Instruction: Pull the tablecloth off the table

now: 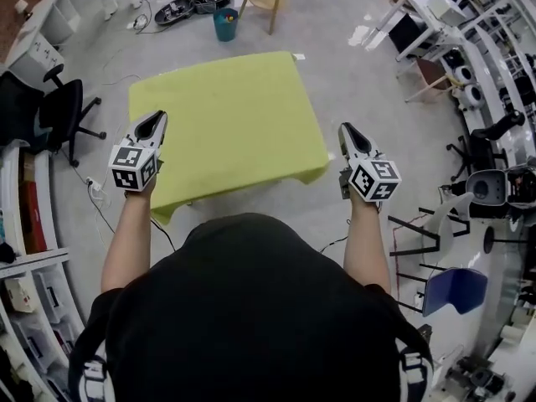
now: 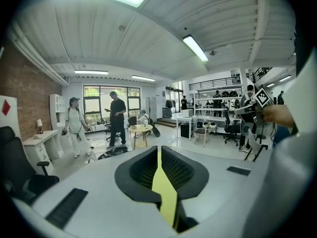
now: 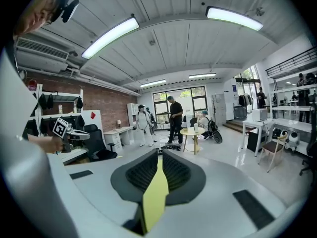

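The left gripper [image 1: 153, 121] is clenched on the tablecloth [image 1: 226, 115]. In the left gripper view, a narrow yellow-green strip of cloth runs down between its two dark ribbed pads, with no gap beside it. The right gripper [image 1: 346, 129] is clamped the same way, and the right gripper view shows a slightly wider fold of the same cloth pinched between its jaws.

In the head view, each gripper sits at one of the two corners of the tablecloth nearest the person, the left gripper at the near left corner and the right gripper at the near right. Both point forward, away from the body. Neither hand looks nearer to the cloth than the other.

From the two grips the tablecloth spreads straight ahead as one flat, roughly square sheet. It hides the table under it completely. The near edge droops between the grippers, just in front of the person's chest, and one tip hangs lower on the left side. The far edge lies well away, towards a teal bin [image 1: 224, 25] on the floor.

Because the whole cloth lies in front of both grips, the pull probably has to come back towards the person. Both hands would need to move evenly so the sheet slides off without twisting.
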The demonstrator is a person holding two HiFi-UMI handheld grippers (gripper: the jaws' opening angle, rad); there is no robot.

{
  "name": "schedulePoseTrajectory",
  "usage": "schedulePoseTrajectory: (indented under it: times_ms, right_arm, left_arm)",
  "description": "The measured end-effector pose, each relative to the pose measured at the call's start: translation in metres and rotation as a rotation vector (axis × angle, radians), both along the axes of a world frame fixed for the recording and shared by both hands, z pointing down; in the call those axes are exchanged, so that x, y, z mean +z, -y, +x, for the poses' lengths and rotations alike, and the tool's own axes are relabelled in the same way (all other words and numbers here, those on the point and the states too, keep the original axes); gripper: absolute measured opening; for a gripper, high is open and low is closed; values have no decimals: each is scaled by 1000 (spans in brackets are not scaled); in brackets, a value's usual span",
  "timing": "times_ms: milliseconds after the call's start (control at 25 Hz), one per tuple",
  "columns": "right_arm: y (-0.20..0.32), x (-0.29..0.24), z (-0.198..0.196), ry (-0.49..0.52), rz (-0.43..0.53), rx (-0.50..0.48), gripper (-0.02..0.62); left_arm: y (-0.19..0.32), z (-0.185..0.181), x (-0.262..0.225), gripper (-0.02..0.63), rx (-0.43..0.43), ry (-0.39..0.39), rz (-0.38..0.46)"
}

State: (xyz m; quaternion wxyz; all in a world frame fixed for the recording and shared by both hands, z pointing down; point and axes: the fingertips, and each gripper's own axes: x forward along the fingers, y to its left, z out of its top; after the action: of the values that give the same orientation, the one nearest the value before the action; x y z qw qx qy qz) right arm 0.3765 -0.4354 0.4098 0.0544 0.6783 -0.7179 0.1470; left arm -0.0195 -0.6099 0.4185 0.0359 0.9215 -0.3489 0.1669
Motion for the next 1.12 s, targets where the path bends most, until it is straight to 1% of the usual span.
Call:
schedulePoseTrajectory:
  times_ms: [200, 320, 560, 680, 920, 1120]
  right_arm:
    - [17, -7, 18, 0, 32, -86, 49]
    - [27, 1, 22, 3, 25, -129, 49]
    - [45, 9, 38, 16, 7, -181, 43]
    - [59, 15, 28, 19, -8, -210, 38]
    - [81, 26, -9, 34, -23, -289, 38]
    - [93, 38, -20, 28, -39, -321, 40]
  left_arm:
    - [-25, 7, -3, 41, -79, 8, 6]
    - [-37, 3, -3, 41, -136, 6, 6]
    - [-64, -7, -6, 41, -255, 10, 7]
    - [-72, -27, -3, 41, -306, 9, -2]
    - [-84, -72, 9, 41, -395, 9, -32]
    - [-84, -88, 22, 41, -416, 18, -58]
